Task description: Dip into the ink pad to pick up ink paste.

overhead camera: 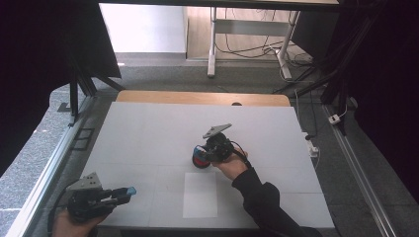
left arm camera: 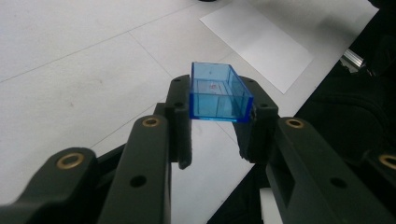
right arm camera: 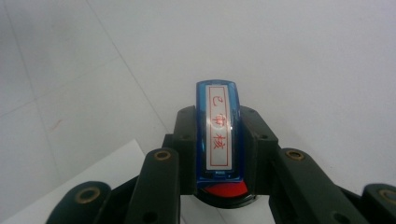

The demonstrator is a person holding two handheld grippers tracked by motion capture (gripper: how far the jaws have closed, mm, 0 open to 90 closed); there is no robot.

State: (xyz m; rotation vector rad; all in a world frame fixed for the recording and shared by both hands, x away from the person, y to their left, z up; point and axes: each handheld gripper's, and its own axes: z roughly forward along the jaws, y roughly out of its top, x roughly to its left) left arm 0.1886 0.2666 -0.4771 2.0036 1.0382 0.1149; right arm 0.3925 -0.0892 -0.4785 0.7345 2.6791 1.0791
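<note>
At lower left of the high view, the left gripper (overhead camera: 129,191) was clamped on a clear blue cap (left arm camera: 217,92), held clear of the table (overhead camera: 148,133), apparently kept aside. At centre, the right gripper (overhead camera: 201,157) gripped the blue stamp (right arm camera: 219,133), upright just above the white paper (overhead camera: 200,194), likely readied for stamping.
</note>
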